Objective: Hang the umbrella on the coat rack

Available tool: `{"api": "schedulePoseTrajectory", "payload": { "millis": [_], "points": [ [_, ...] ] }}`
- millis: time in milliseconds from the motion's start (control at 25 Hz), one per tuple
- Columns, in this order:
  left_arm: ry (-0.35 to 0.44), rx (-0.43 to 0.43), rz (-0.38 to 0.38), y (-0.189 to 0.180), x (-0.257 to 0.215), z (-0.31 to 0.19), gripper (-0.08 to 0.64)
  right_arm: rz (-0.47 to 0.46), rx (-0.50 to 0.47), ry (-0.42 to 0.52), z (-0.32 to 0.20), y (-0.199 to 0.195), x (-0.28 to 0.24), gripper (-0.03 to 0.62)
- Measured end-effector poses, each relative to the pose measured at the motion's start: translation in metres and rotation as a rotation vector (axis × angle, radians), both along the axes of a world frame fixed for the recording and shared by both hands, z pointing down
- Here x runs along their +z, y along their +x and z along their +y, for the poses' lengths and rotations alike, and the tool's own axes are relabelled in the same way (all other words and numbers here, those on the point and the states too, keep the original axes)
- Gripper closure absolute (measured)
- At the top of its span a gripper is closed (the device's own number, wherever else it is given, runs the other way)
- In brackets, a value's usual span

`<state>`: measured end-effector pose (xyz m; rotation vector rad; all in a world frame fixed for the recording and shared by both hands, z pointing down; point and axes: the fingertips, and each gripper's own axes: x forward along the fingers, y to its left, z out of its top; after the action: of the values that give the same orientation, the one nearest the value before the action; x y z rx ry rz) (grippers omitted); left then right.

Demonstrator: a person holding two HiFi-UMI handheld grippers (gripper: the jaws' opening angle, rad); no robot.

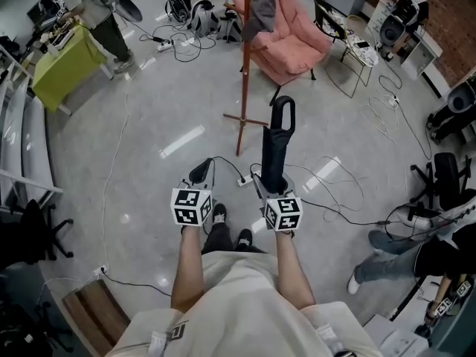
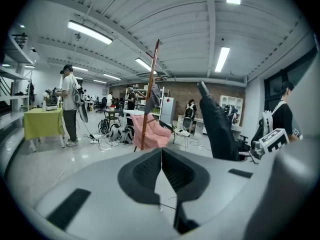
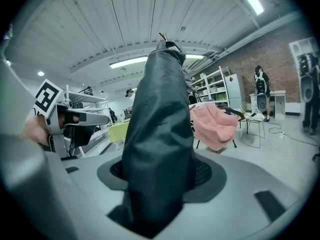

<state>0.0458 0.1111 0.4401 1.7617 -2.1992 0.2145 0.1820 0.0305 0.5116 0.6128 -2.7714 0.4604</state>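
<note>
While the person stands on a grey floor (image 1: pixel 149 147) and looks steeply down, both forearms reach forward from six o'clock of the head view. Far off at ten o'clock, another person (image 1: pixel 97 10) stands by a bench (image 1: pixel 63 69) draped in yellow-green cloth. The left claw (image 1: pixel 201 173) has its two pads pressed together with nothing between them (its own view shows them meeting along one seam). At twelve o'clock a slim wooden coat rack (image 1: pixel 246 65) rises from crossed feet, with a dark garment (image 1: pixel 258 10) hanging near its top. Just right of centre, the right claw (image 1: pixel 271 187) is clamped on the folded fabric body of a black umbrella (image 1: pixel 276 151), which stands upright with its curved handle uppermost. The umbrella is apart from the coat rack, which lies at eleven o'clock of it. At one o'clock, behind the rack, sits a pink armchair (image 1: pixel 294 36).
</note>
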Motion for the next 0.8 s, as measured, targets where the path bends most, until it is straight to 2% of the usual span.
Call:
{"api": "schedulePoseTrajectory", "payload": {
  "millis": [320, 560, 800],
  "points": [
    [0.023, -0.023, 0.003, -0.030, -0.006, -0.020, 0.552, 0.021, 0.016, 0.003, -0.026, -0.012, 0.005, 0.331],
    [0.032, 0.014, -0.007, -0.059, -0.007, -0.048, 0.551, 0.013, 0.063, 0.007, -0.054, -0.039, 0.006, 0.331],
    [0.036, 0.061, -0.010, -0.104, -0.008, -0.078, 0.552, 0.005, 0.110, -0.002, -0.074, -0.081, 0.010, 0.331]
  ]
}}
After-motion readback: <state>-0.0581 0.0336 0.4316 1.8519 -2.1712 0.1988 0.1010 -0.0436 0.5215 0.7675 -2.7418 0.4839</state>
